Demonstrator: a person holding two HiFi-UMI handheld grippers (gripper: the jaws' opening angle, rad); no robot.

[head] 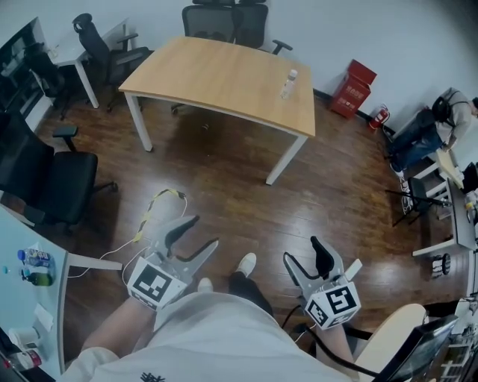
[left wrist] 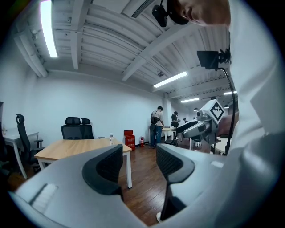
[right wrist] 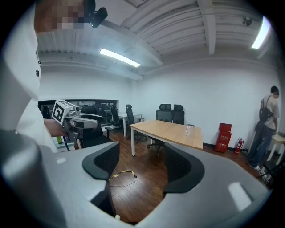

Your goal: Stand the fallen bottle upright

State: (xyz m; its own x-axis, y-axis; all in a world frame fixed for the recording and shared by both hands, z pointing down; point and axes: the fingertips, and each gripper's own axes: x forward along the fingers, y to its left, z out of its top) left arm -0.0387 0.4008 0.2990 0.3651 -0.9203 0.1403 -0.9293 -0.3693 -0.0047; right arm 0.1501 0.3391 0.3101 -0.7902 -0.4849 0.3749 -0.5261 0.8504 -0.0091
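A small clear bottle (head: pixel 289 83) stands upright near the right end of a light wooden table (head: pixel 216 74) across the room. It also shows, small and upright, in the left gripper view (left wrist: pixel 111 139) and the right gripper view (right wrist: pixel 188 129). My left gripper (head: pixel 203 233) is held low near my body, open, with nothing between its dark pads (left wrist: pixel 107 167). My right gripper (head: pixel 301 250) sits beside it, open and empty, pads (right wrist: pixel 185 167) apart. Both are far from the table, over dark wood floor.
Black office chairs (head: pixel 224 19) stand behind the table and at the left (head: pixel 52 175). A yellow cable (head: pixel 160 201) lies on the floor ahead of my left gripper. A red box (head: pixel 355 88) and fire extinguisher (head: pixel 379 116) sit by the far wall. A person (head: pixel 441 127) stands at right.
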